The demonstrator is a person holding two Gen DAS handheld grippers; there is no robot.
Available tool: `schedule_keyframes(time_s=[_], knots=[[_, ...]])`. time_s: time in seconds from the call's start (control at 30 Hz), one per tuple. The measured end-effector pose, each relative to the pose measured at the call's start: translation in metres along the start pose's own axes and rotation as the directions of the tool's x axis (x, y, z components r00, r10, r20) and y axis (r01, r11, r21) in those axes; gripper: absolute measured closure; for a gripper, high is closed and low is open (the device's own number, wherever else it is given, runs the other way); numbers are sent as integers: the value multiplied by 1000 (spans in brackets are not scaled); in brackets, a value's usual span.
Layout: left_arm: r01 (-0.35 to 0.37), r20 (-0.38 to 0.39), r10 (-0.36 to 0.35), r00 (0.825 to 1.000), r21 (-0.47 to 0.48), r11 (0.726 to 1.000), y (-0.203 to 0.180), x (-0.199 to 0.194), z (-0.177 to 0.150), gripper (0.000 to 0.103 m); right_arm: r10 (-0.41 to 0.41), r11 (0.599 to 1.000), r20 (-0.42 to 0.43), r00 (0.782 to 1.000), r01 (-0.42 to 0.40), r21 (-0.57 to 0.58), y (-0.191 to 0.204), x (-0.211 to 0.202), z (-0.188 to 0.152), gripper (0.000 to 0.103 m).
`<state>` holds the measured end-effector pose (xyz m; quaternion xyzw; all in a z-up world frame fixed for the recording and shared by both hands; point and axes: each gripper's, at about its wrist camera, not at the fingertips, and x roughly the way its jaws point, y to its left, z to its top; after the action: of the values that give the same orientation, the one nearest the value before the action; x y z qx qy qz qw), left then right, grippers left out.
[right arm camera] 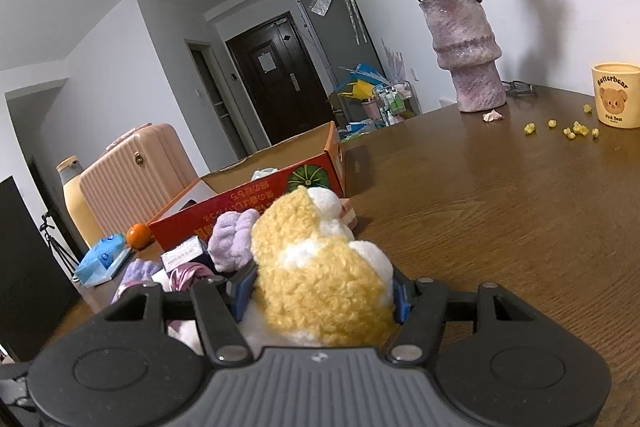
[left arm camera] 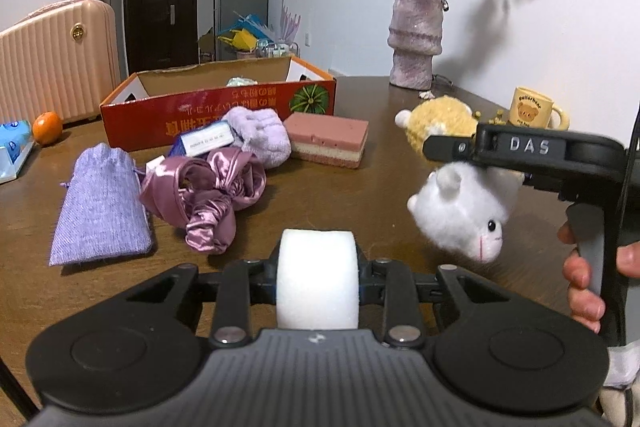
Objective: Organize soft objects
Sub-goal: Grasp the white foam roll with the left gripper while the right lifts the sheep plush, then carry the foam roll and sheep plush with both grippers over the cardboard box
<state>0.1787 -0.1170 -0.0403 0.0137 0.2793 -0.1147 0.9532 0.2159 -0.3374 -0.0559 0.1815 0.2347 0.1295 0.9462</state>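
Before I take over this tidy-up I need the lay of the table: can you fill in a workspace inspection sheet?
Surface: brown wooden table, small yellow crumbs near the mug.
Job's things: white sponge; yellow plush; white plush; purple pouch; satin cloth; lilac fluffy cloth; pink layered sponge; red cardboard box, open.
Clutter: orange, small blue-white carton, tissue pack, vase of dried roses.
Grippers: left gripper shut on white sponge; right gripper shut on yellow plush.
Cables: dark cord behind vase.
Surroundings: pink suitcase, dark door.
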Motion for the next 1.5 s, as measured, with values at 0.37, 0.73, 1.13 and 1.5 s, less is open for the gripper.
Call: schedule_keyframes(time_s=[0.37, 0.73, 1.13, 1.5], knots=[[-17, 62, 19, 998, -31, 999, 23, -11, 13, 73, 0, 998, 30, 1000, 1, -61, 14, 2, 3, 41], [-46, 120, 54, 991, -64, 997, 52, -18, 33, 73, 23, 995, 52, 998, -18, -97, 40, 14, 15, 41], [-86, 193, 102, 976, -91, 992, 81, -19, 63, 73, 58, 990, 66, 996, -49, -134, 73, 35, 28, 41], [-110, 250, 136, 959, -115, 987, 100, -9, 94, 73, 73, 986, 93, 993, -57, -160, 98, 58, 38, 41]])
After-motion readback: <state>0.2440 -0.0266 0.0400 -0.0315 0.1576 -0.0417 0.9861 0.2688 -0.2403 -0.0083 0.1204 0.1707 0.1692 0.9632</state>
